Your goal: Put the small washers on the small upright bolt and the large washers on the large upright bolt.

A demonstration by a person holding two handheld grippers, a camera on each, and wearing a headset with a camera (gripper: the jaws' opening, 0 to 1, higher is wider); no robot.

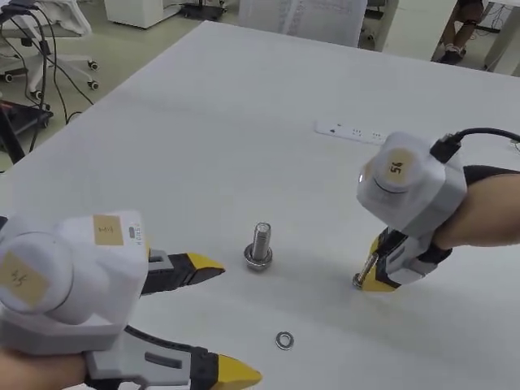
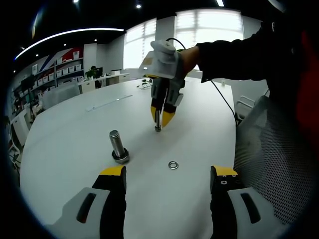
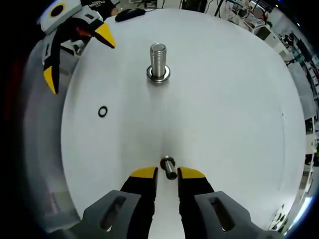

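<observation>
two grippers were over the white table [image 1: 244, 122]. the left gripper [image 2: 168, 172] had its jaws spread wide and nothing between them; in the head view it sat at the lower left, its yellow tips pointing toward the middle of the table.

the right gripper [image 3: 168, 174] pointed down at the tabletop with its jaws drawn in to a narrow gap. the small bolt [image 3: 168, 167] stood between its yellow tips, head down on the table and shank up, and seemed to be pinched there. in the left gripper view the same bolt [image 2: 157, 122] showed upright between those tips, its foot touching the surface.

the large bolt [image 1: 260, 246] stood upright on its head near the middle of the table, between the two grippers and apart from both. a ring sat around its base; whether that was a washer or part of the head could not be told.

one loose washer [image 1: 284, 340] lay flat on the table, near the large bolt on the person's side and just ahead of the left gripper's open jaws, touching neither.

a white power strip [image 1: 349, 132] lay farther back on the table, well apart from the bolts.
</observation>
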